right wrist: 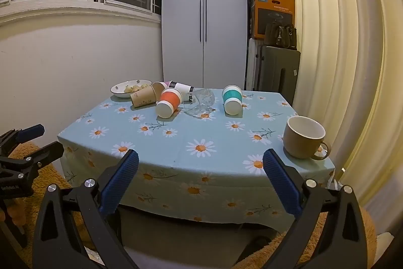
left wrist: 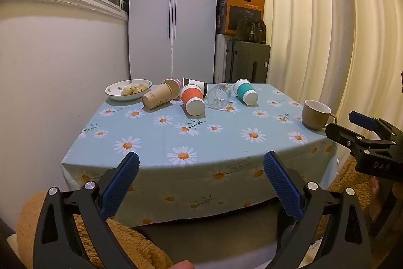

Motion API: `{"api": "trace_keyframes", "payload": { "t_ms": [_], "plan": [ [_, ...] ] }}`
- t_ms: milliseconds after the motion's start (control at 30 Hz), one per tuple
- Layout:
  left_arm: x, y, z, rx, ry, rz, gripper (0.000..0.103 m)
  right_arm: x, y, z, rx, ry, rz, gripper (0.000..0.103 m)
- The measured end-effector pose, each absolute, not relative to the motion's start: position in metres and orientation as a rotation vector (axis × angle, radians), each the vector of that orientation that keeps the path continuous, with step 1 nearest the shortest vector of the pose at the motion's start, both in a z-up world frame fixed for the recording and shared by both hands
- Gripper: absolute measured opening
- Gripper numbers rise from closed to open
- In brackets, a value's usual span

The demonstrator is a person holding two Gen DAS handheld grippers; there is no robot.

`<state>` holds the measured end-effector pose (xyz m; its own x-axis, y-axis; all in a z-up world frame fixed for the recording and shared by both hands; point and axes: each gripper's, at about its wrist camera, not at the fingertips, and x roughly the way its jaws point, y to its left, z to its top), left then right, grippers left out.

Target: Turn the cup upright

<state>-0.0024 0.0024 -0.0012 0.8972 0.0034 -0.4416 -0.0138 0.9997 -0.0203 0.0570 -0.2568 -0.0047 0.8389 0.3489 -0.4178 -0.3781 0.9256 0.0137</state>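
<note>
Hanging low at the bottom of each frame, the left gripper (left wrist: 201, 168) and right gripper (right wrist: 200, 165) both sit wide open with nothing in them, short of the table (left wrist: 156, 143). Mid-right there's a tan mug (right wrist: 303, 140) standing upright. Further back, near the frame's middle, a row of cups lies tipped over: brown cup (left wrist: 157, 97), orange cup (left wrist: 192, 100), glass (left wrist: 219, 96), teal cup (left wrist: 245, 92), with a bowl (left wrist: 118, 92) at the left end.

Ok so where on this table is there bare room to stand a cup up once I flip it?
The near half of the tablecloth is free, from the front edge up to the tipped cups, left of the brown mug. There's a smaller gap between the teal cup and the mug. The back is crowded: bowl, kraft cup, orange cup, glass.
</note>
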Motion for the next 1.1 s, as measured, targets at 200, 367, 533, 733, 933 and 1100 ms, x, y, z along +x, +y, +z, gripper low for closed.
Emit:
{"api": "trace_keyframes", "payload": {
  "t_ms": [200, 367, 533, 733, 933, 1100],
  "plan": [
    [-0.0026, 0.0026, -0.0022, -0.024, 0.46, 0.008, 0.096, 0.0583, -0.2549, -0.0096, -0.079, 0.433, 0.383, 0.098],
    [-0.0009, 0.0043, -0.0033, -0.027, 0.462, 0.01, 0.096, 0.0597, -0.2542, -0.0109, -0.083, 0.441, 0.382, 0.098],
    [-0.0004, 0.0041, -0.0035, -0.028, 0.464, 0.011, 0.096, 0.0608, -0.2549, -0.0122, -0.08, 0.444, 0.381, 0.098],
    [-0.0003, 0.0046, -0.0039, -0.03, 0.463, 0.011, 0.096, 0.0581, -0.2555, -0.0105, -0.078, 0.43, 0.386, 0.098],
    [0.0012, 0.0053, -0.0066, -0.031, 0.466, 0.013, 0.096, 0.0582, -0.2547, -0.0103, -0.076, 0.433, 0.382, 0.098],
    [0.0012, 0.0056, -0.0067, -0.032, 0.466, 0.012, 0.096, 0.059, -0.2533, -0.0108, -0.083, 0.438, 0.382, 0.098]
  ]
}}
